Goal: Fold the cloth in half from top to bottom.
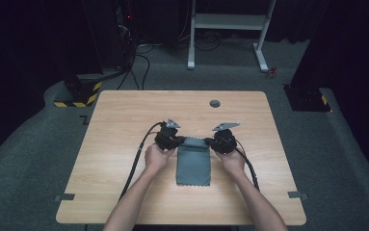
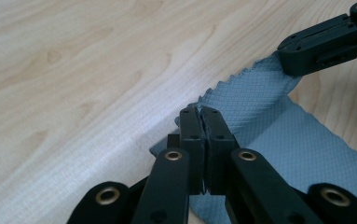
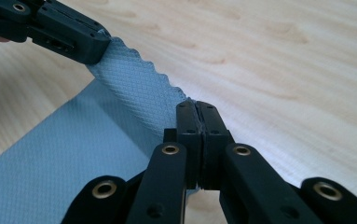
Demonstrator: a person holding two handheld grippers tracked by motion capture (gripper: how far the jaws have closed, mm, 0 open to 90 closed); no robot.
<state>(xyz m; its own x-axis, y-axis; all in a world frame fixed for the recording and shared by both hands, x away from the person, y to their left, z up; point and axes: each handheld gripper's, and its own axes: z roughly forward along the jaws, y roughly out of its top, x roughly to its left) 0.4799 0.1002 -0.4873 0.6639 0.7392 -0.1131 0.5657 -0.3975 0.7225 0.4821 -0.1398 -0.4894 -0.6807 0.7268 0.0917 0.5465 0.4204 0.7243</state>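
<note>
Up close: left tool [image 2: 202,112], black and hard, two flat jaws pressed together, pinching one corner of the cloth [image 2: 278,140]. Shiny gold rings on the black bars behind the jaws. Right tool [image 3: 196,106], same black plastic, jaws pressed together too, pinching the other far corner of the cloth. Between the two tools, a strip of cloth edge lifted off the surface [image 2: 73,70], pulled fairly straight, with a wavy zigzag cut along it. Grey-blue cloth, soft and thin, covered in tiny diamond bumps like a little net. Rest of the cloth lying flat, in a long shape with four sides. From above: left tool [image 1: 172,139] and right tool [image 1: 219,140] at the far end of the cloth [image 1: 193,166], one at each corner, a hand wrapped round each. Grey pointed plate on top of each tool, black cable trailing back from each. Underneath, pale wooden surface, smooth, with brown streaks and rounded corners. Farther off, a small round grey cap [image 1: 215,103] set in the wood. Around it all, grey carpet floor [image 1: 37,159].
</note>
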